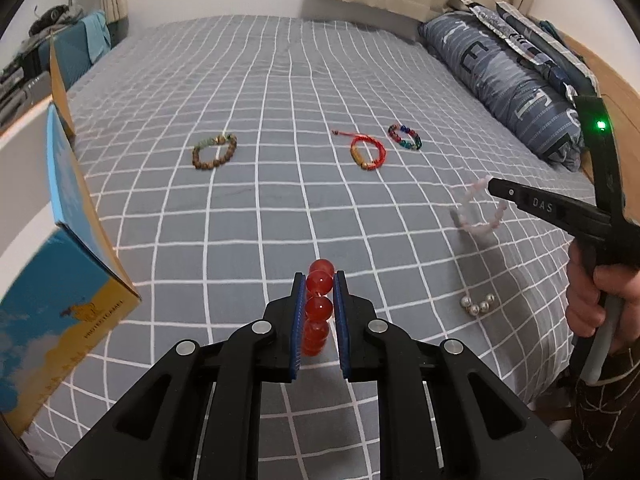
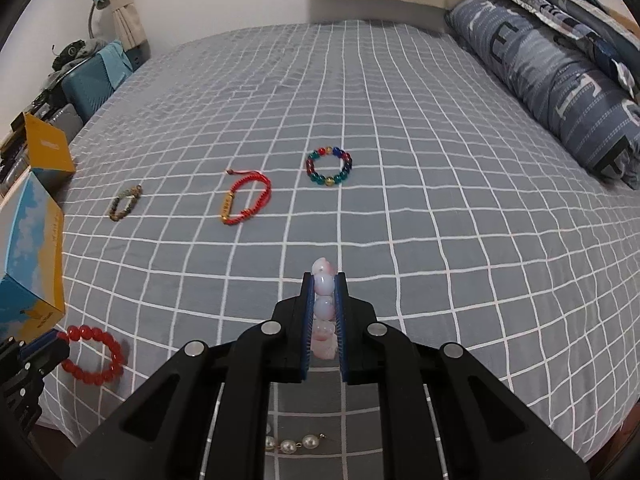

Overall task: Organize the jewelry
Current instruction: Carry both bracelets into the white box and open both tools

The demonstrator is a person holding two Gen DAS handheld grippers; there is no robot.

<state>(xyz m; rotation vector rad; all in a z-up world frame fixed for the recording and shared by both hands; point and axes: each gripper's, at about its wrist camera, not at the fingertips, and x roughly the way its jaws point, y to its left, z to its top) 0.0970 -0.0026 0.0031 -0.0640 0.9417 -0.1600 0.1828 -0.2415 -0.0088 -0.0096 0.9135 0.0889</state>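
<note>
My left gripper (image 1: pixel 320 280) is shut on a red bead bracelet (image 1: pixel 319 304), held above the grey checked bed; it also shows in the right wrist view (image 2: pixel 94 354). My right gripper (image 2: pixel 324 280) is shut on a pale pink bead bracelet (image 2: pixel 324 308), which hangs from its tip in the left wrist view (image 1: pixel 482 210). On the bed lie a brown wooden bead bracelet (image 1: pixel 214 151), a red cord bracelet (image 1: pixel 366 152) and a multicoloured bead bracelet (image 1: pixel 405 137). A pearl piece (image 2: pixel 294 445) lies under my right gripper.
A blue and yellow open box (image 1: pixel 68 240) stands at the bed's left edge. A blue pillow (image 1: pixel 508 84) lies along the right side. Silver beads (image 1: pixel 478 305) lie near the right hand. Clutter sits on a side table (image 2: pixel 48 92) at far left.
</note>
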